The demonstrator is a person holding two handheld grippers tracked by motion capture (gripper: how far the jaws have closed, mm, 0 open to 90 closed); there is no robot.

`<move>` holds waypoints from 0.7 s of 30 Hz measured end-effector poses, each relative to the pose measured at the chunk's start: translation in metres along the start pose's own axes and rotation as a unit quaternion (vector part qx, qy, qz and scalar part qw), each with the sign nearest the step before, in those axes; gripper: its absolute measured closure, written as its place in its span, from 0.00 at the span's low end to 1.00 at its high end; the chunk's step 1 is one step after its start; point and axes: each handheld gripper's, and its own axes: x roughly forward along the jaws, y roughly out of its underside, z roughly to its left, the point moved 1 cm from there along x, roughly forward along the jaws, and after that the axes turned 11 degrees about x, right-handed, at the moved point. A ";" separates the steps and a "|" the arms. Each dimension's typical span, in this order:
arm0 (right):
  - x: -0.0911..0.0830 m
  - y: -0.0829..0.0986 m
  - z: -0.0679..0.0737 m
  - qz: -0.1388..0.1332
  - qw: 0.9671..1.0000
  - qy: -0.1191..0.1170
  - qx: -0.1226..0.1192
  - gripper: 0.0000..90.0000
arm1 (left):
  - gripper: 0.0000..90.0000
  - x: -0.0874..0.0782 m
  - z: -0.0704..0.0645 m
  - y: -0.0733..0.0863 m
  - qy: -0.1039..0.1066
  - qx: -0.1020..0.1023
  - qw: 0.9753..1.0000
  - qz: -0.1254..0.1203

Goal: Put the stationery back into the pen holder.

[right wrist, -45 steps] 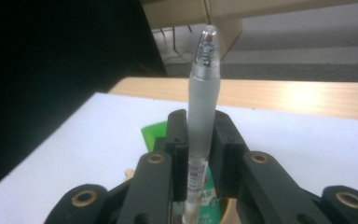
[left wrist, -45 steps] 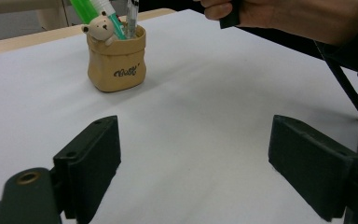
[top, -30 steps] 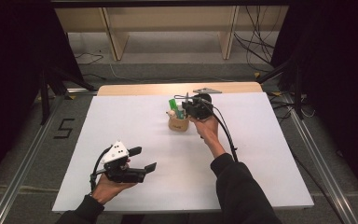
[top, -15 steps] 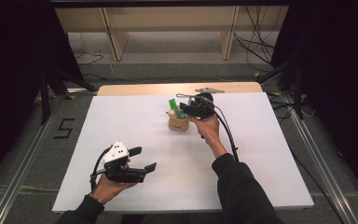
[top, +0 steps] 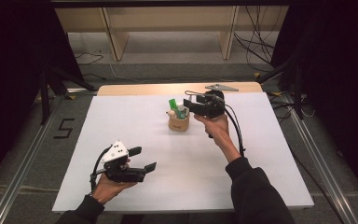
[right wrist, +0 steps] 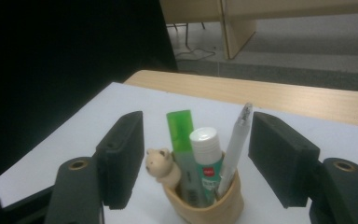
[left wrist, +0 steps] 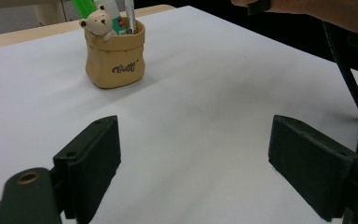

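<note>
Above the pen holder [right wrist: 205, 205], the opened right hand-held gripper [right wrist: 196, 154] should be lowered straight and clamped on one pen [right wrist: 233, 144]; the left hand-held gripper [top: 137, 158], at seven o'clock, is held open.

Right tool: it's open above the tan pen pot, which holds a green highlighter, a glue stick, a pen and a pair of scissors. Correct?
Not quite. The right tool is open above the tan pen pot, but there are no scissors. The right gripper view shows a green highlighter, a glue stick and a pen, with a small bear figure on the rim.
</note>
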 end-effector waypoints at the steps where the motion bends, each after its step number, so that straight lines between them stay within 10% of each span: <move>1: -0.004 0.000 0.001 -0.001 1.000 -0.004 -0.002 0.40 | 0.18 -0.001 0.001 0.000 0.000 0.001 1.000 0.002; 21: -0.056 0.025 0.017 -0.009 0.998 -0.058 -0.036 0.33 | 0.18 -0.003 0.004 0.001 0.001 -0.016 1.000 -0.004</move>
